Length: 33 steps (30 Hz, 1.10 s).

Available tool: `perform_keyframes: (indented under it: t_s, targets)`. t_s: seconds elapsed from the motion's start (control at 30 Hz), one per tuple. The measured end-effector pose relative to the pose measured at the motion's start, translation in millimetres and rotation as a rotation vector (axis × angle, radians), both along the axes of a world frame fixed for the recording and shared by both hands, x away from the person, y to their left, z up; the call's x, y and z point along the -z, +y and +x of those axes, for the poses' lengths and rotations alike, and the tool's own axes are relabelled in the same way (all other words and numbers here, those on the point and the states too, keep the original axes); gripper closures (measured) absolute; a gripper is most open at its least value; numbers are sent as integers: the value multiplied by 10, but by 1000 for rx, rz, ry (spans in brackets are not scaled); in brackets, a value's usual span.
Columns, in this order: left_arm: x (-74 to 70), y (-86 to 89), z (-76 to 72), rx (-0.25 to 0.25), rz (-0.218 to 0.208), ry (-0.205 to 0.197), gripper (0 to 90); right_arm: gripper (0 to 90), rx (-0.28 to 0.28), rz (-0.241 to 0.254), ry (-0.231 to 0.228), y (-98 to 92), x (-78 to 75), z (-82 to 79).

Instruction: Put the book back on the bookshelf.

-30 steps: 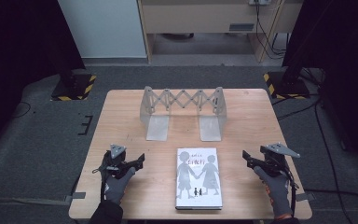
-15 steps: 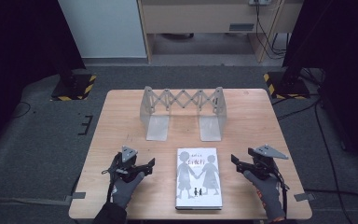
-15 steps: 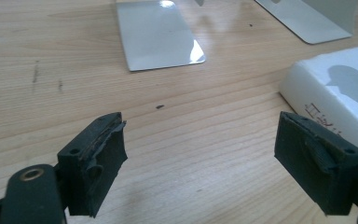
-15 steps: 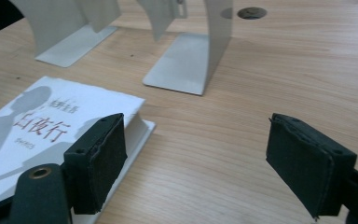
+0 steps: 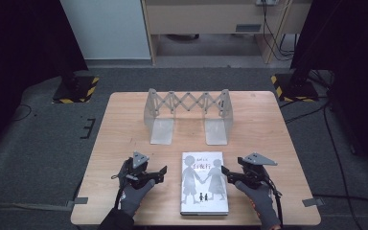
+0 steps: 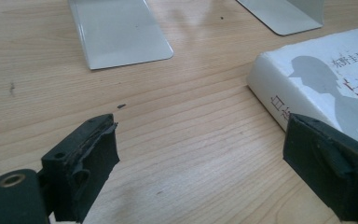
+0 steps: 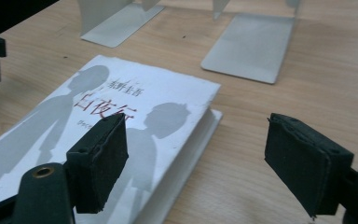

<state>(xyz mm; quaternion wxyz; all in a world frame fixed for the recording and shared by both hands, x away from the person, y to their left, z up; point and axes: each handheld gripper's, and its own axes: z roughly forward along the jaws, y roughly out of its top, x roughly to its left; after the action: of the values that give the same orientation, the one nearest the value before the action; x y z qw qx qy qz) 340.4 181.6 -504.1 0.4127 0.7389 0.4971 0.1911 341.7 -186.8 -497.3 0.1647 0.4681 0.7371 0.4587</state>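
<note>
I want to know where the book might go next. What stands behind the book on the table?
Behind the book, farther up the wooden table, stands a metal expanding book rack with two flat base plates facing the book. Nothing sits in it; the tabletop under the book is covered.

Table (image 5: pixel 278 139): we are seeing pale wood, matt, with fine grain lines showing.
Book (image 5: pixel 204 182): we are looking at a matt white paper cover, its corner slightly worn.
Bookend rack (image 5: pixel 188 114): we are seeing smooth grey metal giving off a dull sheen.
Gripper pads (image 7: pixel 100 163): we are noticing black rubbery foam, matt, rough at the edges.
Gloves (image 5: pixel 135 195): we are seeing grey knitted cloth.
Floor (image 5: pixel 38 143): we are seeing dark, rough carpet.
</note>
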Motion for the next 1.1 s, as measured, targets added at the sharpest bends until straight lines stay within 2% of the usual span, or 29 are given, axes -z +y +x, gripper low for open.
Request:
perform_keyframes:
  t_s: [0.13, 0.33, 0.47, 0.87, 1.1]
  targets:
    - [5, -58, -14, 19, -1, 0, 81, 229, -41, 40, 26, 78, 29, -12]
    - [33, -180, -42, 53, -19, 5, 70, 239, -71, 25, 52, 184, 80, -25]
    - [41, -224, -53, 68, -11, 6, 69, 240, -80, 15, 64, 200, 110, -22]
    - [94, -451, -81, 141, 9, 14, 74, 206, -107, 33, 117, 244, 214, -3]
    - [129, -531, -76, 168, -10, 14, 55, 209, -124, 60, 136, 265, 232, 14]
